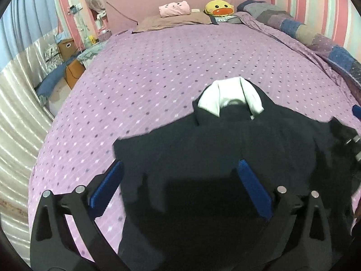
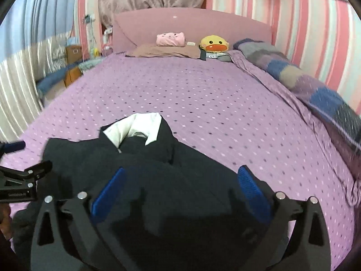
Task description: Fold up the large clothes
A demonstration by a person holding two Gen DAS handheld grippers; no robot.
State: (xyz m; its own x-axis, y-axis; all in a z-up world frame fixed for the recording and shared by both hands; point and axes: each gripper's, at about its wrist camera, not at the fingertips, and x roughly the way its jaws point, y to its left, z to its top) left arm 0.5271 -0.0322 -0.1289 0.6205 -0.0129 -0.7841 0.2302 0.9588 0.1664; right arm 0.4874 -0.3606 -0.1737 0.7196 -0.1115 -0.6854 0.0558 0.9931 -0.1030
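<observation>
A large dark garment (image 1: 225,144) lies spread on the purple dotted bedspread (image 1: 169,72), its white-lined hood (image 1: 227,94) pointing toward the headboard. My left gripper (image 1: 181,169) hovers over the garment's near left part, open, with nothing pressed between its blue pads (image 1: 112,180). The right wrist view shows the same garment (image 2: 191,171) and hood (image 2: 133,126) below my right gripper (image 2: 180,176), which is also open and holds nothing. Each gripper shows at the edge of the other's view: the right one (image 1: 355,133) and the left one (image 2: 20,169). The garment's near hem is hidden under the gripper bodies.
At the head of the bed lie a mauve pillow (image 1: 173,20), a pink plush (image 1: 173,8) and a yellow duck plush (image 1: 218,8). A patchwork quilt (image 1: 315,38) is bunched along the right side by the striped wall. Boxes and clutter (image 1: 67,54) stand left of the bed.
</observation>
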